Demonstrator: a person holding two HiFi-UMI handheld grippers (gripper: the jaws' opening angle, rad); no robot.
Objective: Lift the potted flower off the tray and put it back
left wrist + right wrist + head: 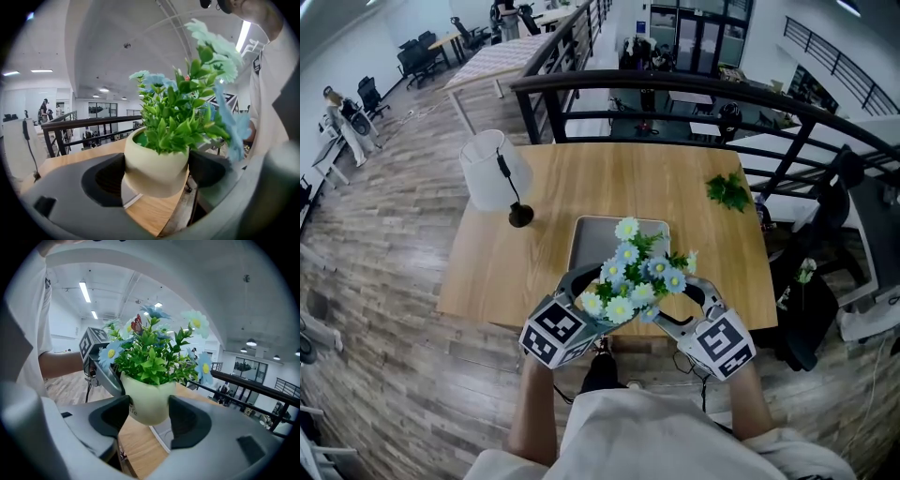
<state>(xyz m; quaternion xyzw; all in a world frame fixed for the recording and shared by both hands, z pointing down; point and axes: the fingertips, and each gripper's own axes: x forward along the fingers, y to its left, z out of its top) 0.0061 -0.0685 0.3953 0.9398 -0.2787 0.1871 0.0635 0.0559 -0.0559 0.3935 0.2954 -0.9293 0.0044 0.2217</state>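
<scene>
A potted flower with a cream pot point(154, 171) point(147, 401), green leaves and pale blue daisies point(633, 272) hangs in the air above the table's near edge. My left gripper point(157, 176) point(581, 300) is shut on the pot from the left, and my right gripper point(150, 411) point(680, 300) is shut on it from the right; both pairs of dark pads press its sides. The grey tray point(591, 239) lies flat on the wooden table point(534, 272) just beyond the pot, with nothing on it. The flowers hide the pot in the head view.
A white-shaded lamp point(494, 173) with a black base stands at the table's left. A green sprig point(728, 191) lies at the far right. A black railing point(675, 94) runs behind the table. Chairs stand at the right.
</scene>
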